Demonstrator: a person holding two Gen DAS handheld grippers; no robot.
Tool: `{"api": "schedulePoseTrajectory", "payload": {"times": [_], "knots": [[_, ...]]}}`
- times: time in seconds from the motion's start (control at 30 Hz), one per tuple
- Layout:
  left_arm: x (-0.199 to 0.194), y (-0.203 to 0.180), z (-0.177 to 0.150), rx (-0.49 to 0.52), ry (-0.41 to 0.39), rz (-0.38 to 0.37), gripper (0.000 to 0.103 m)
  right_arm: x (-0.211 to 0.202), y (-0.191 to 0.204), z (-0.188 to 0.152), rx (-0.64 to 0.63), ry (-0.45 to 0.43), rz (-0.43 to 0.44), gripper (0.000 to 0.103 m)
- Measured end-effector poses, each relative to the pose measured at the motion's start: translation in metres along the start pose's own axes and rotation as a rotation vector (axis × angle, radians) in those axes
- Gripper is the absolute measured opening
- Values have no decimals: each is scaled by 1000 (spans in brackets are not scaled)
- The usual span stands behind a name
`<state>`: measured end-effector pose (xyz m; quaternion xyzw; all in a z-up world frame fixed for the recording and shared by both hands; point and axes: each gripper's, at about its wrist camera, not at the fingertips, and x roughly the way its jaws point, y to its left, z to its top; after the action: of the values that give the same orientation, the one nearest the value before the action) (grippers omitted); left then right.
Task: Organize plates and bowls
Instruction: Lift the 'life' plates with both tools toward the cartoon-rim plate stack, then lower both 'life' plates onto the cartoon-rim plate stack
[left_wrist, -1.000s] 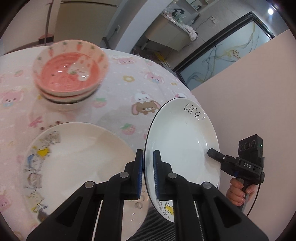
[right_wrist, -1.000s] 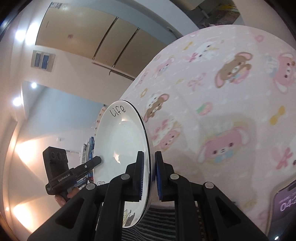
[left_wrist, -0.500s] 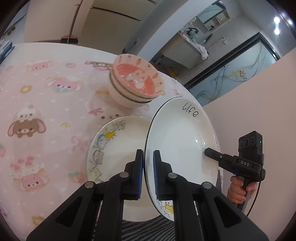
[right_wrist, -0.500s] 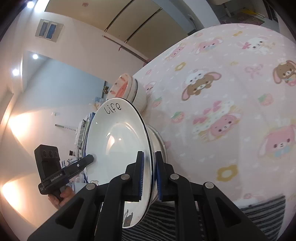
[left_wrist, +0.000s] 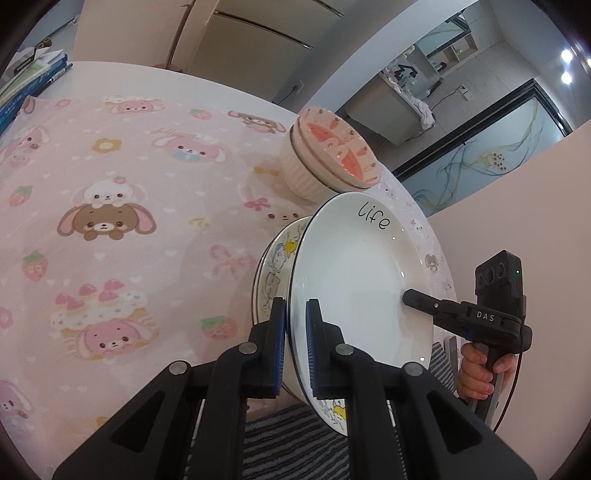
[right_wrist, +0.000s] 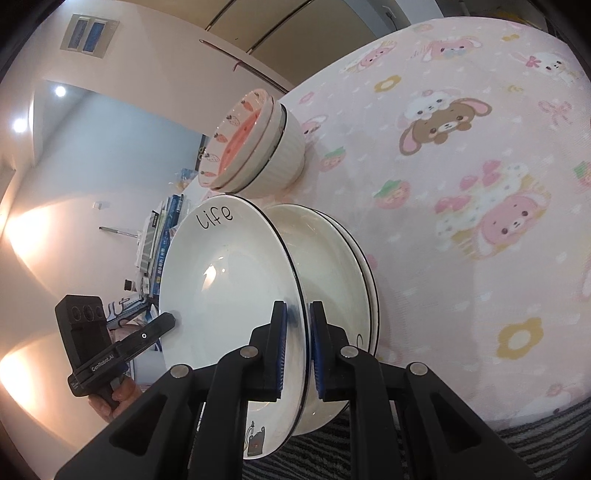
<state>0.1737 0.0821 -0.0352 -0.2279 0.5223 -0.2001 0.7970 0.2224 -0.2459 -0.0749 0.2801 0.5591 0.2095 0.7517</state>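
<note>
Together, the left gripper and the right gripper are clamped on opposite rims of the white "life" plate, which is held just above the plates lying on the pink tablecloth. Only the left view shows the cartoon drawing on the lower plate. The right view shows instead two stacked rims there. Just beyond them stands the stack of bowls, carrot bowl on top. Books lie at the table's far edge.
</note>
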Motion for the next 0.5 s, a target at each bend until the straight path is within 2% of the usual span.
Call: {"api": "schedulePoseTrajectory", "payload": {"times": [0.3,0.5], "knots": [[21,5,-8,41,38,45,7,10,1,-6,-58,3,-101,16],[26,4,-7,73,24,92,7,13,12,-9,-163,-17,-179,18]]}}
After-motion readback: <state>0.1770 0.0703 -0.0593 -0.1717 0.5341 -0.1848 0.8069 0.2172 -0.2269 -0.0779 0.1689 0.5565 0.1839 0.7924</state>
